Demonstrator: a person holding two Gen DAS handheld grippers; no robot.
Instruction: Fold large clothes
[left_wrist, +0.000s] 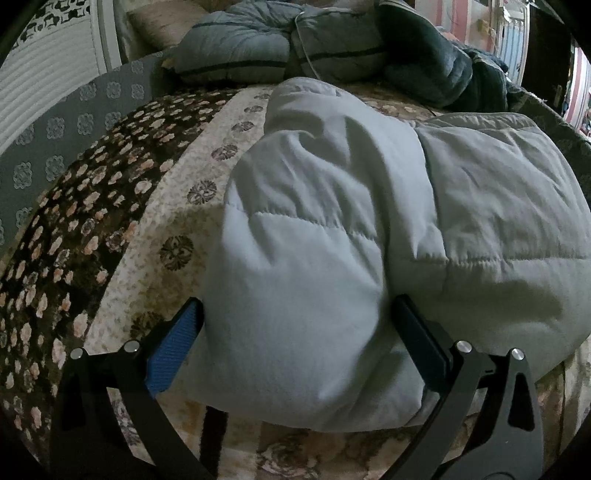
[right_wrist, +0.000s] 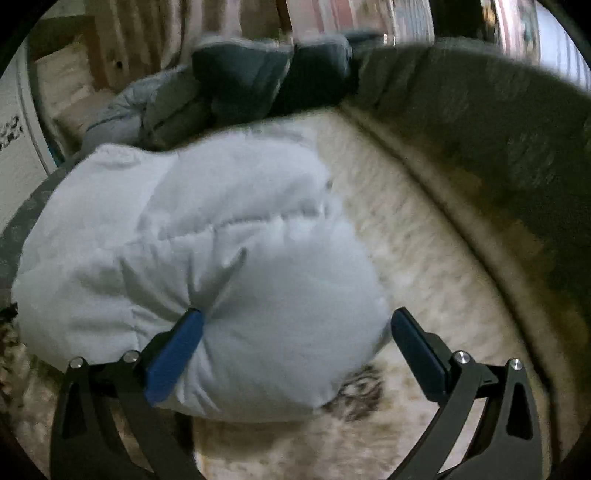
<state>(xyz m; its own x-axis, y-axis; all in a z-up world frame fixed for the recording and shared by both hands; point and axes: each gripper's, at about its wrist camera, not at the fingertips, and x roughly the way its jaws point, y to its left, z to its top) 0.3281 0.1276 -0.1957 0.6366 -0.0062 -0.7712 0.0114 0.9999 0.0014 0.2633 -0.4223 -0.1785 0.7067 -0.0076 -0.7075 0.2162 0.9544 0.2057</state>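
Puffy pale-blue quilted jacket (left_wrist: 303, 280) bulges between the wide-spread fingers of the left tongs (left_wrist: 299, 306), lying on a floral bedspread (left_wrist: 122, 236). Right tongs (right_wrist: 297, 319) also gape — their left pad (right_wrist: 177, 350) dents the padding, right one clear. Only the left view shows folded grey-blue bedding (left_wrist: 258, 40) sharply.

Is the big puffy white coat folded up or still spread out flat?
Folded up. The puffy coat sits as a thick bundle on the bed cover, with one padded layer lapped over another.
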